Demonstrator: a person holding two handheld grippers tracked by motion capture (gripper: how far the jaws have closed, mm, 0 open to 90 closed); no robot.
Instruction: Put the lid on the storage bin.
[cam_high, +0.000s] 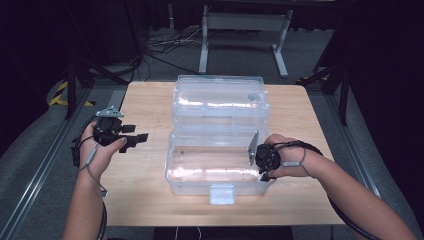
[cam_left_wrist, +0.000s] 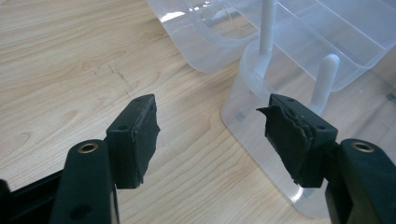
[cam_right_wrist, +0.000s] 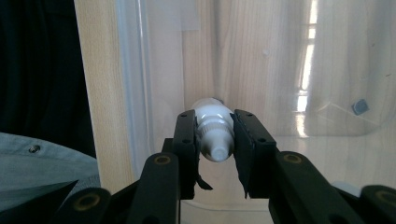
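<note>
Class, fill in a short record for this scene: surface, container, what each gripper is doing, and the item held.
surface: wooden table
container: clear plastic box, lid open
left gripper: open, nothing between its fingers, beside the box's left end
right gripper: shut on a small white bottle, over the box's right end
item held: small white bottle, cap toward the camera

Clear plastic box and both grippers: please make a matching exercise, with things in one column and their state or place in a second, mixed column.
Things:
1. clear plastic box
2. small white bottle
3. left gripper
4. right gripper

States or places:
A. jaws apart, nothing between them, over the bare table
B. lid folded back, open
C. clamped between two black jaws
D. over the box, gripping something

Pairs: 1-B, 2-C, 3-A, 4-D
</note>
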